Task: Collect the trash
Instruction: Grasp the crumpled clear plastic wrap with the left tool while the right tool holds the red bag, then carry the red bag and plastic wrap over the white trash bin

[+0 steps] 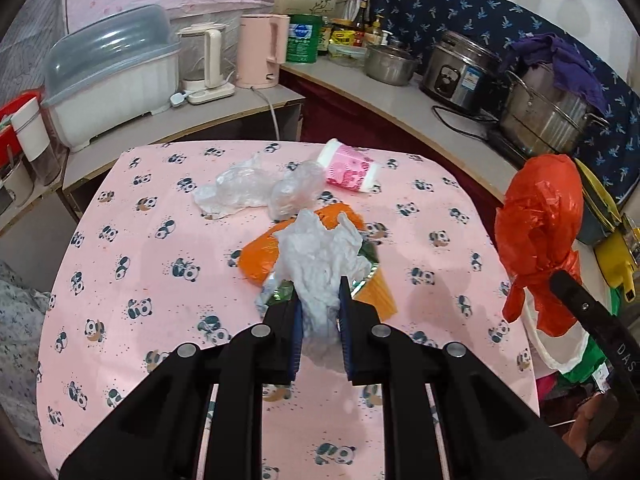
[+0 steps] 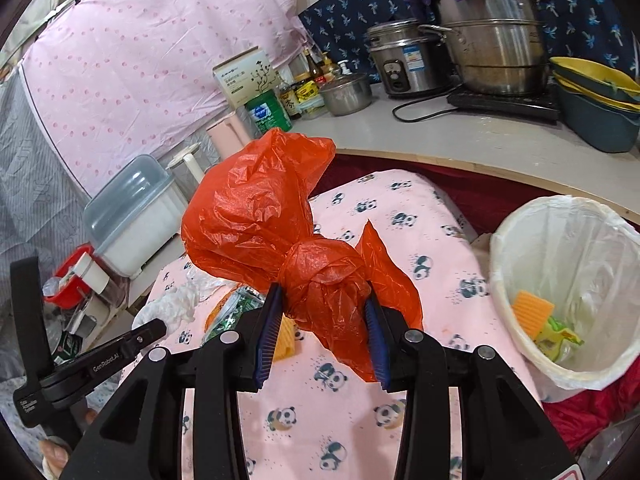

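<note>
Clamping the tissue [image 1: 320,280], left gripper [image 1: 320,320] lifts it clear; right gripper [image 2: 323,320] pinches the red bag [image 2: 280,216], bin [image 2: 504,240] at three o'clock.

Both wrist views close, angled down, sharing the panda-print table [image 1: 120,216] [image 2: 404,216]

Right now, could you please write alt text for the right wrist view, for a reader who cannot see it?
The right tool grips a knotted red plastic bag above a pink panda-print tablecloth. A lined white bin holding some scraps stands to the right, with pots on a counter behind.
</note>
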`<act>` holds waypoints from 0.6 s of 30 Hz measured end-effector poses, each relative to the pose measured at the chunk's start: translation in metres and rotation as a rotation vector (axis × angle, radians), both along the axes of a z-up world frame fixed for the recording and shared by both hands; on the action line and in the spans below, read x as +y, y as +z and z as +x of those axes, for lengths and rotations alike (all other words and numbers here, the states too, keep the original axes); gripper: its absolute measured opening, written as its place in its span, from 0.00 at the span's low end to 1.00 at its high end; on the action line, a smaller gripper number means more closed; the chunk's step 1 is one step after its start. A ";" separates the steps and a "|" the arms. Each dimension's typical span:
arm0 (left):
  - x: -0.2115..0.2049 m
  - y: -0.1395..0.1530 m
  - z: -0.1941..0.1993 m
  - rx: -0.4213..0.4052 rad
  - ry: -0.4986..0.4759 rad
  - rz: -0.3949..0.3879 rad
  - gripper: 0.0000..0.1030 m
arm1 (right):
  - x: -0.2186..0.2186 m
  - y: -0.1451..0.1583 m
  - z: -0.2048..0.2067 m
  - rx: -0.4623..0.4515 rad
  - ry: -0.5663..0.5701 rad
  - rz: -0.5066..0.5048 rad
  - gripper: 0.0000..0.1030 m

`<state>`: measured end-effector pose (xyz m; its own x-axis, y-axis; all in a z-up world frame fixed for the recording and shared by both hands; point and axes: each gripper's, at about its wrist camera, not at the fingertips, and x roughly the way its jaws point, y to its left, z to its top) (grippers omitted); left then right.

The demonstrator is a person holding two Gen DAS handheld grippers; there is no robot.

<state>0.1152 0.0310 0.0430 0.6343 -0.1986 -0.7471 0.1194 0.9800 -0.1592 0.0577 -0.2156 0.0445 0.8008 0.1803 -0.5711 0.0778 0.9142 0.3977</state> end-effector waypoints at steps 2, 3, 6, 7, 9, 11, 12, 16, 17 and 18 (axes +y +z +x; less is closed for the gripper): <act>-0.016 0.004 -0.005 -0.006 -0.030 -0.002 0.15 | -0.010 0.002 -0.009 -0.005 -0.021 0.001 0.37; -0.025 0.007 -0.008 -0.009 -0.049 -0.005 0.15 | -0.016 0.002 -0.013 -0.007 -0.032 0.002 0.37; -0.053 0.012 -0.014 -0.018 -0.100 -0.009 0.15 | -0.034 0.004 -0.027 -0.013 -0.066 0.002 0.37; -0.062 0.014 -0.016 -0.020 -0.116 -0.010 0.15 | -0.038 0.004 -0.030 -0.015 -0.076 0.003 0.37; -0.081 0.015 -0.019 -0.023 -0.151 -0.007 0.15 | -0.052 0.005 -0.039 -0.018 -0.102 0.006 0.37; -0.102 0.017 -0.022 -0.023 -0.190 -0.009 0.15 | -0.066 0.005 -0.047 -0.020 -0.130 0.008 0.37; -0.111 0.018 -0.024 -0.022 -0.207 -0.013 0.15 | -0.072 0.005 -0.050 -0.021 -0.145 0.009 0.37; -0.152 0.020 -0.031 -0.026 -0.287 -0.012 0.15 | -0.106 0.002 -0.068 -0.023 -0.211 0.016 0.37; -0.161 0.020 -0.033 -0.027 -0.303 -0.011 0.15 | -0.112 0.002 -0.071 -0.023 -0.225 0.017 0.37; -0.173 0.020 -0.034 -0.027 -0.324 -0.009 0.15 | -0.120 0.001 -0.075 -0.022 -0.242 0.019 0.37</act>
